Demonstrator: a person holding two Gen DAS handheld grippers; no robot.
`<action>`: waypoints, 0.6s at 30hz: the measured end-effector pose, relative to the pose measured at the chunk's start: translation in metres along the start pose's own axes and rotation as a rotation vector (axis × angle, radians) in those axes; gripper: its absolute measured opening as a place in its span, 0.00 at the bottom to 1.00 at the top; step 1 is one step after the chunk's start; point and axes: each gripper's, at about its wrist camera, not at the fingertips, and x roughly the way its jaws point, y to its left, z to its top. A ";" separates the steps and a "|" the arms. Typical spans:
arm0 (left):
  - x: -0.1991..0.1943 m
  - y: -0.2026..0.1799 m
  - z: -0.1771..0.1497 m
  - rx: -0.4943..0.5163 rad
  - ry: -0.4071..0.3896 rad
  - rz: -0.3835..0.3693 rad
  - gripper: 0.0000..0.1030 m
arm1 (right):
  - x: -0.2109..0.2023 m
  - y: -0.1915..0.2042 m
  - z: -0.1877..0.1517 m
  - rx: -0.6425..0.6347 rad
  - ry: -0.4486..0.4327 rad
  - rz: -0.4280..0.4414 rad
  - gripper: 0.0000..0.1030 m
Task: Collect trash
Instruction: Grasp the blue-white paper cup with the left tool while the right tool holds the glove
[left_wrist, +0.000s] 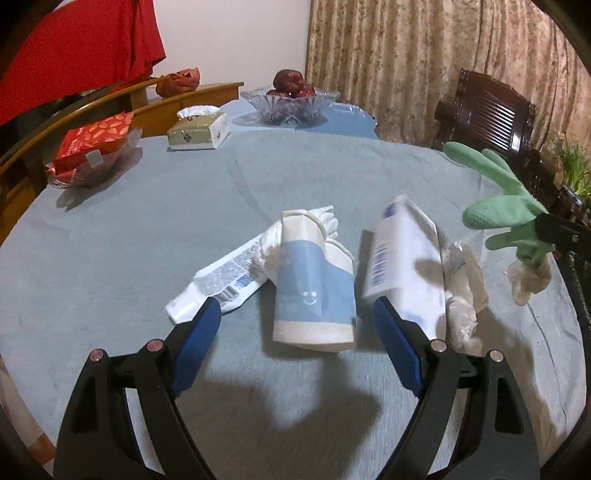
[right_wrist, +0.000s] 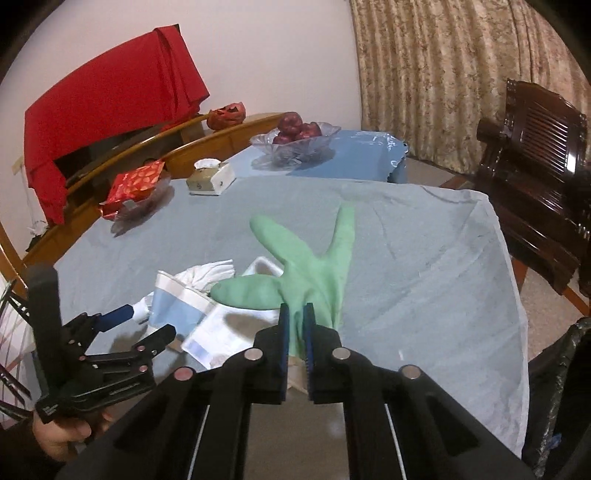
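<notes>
My left gripper (left_wrist: 297, 308) is open just above the grey tablecloth, its blue pads on either side of a lying blue-and-white paper cup (left_wrist: 314, 291). A squeezed white tube (left_wrist: 221, 277) and crumpled white tissue (left_wrist: 321, 221) lie to the cup's left. A white wipes pack (left_wrist: 406, 266) and crumpled plastic (left_wrist: 465, 288) lie to its right. My right gripper (right_wrist: 296, 314) is shut on a green rubber glove (right_wrist: 314, 266) and holds it above the table. The glove shows at the right of the left wrist view (left_wrist: 506, 199). The left gripper (right_wrist: 147, 325) shows at lower left in the right wrist view.
At the back of the table stand a tissue box (left_wrist: 197, 129), a glass dish with a red packet (left_wrist: 92, 155) and a glass fruit bowl (left_wrist: 291, 101). A dark wooden chair (right_wrist: 535, 155) stands right. A black bag (right_wrist: 557, 387) hangs at the lower right. The table's edge (right_wrist: 517, 295) is near.
</notes>
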 end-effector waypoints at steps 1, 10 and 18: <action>0.004 -0.001 0.000 0.001 0.005 0.002 0.80 | 0.001 -0.001 0.000 0.001 0.001 -0.001 0.07; 0.016 -0.001 0.000 0.000 0.038 -0.041 0.45 | -0.001 -0.009 -0.008 0.015 0.017 -0.007 0.07; -0.031 -0.005 0.006 -0.019 -0.046 -0.030 0.44 | -0.018 -0.008 -0.007 0.019 -0.004 -0.002 0.07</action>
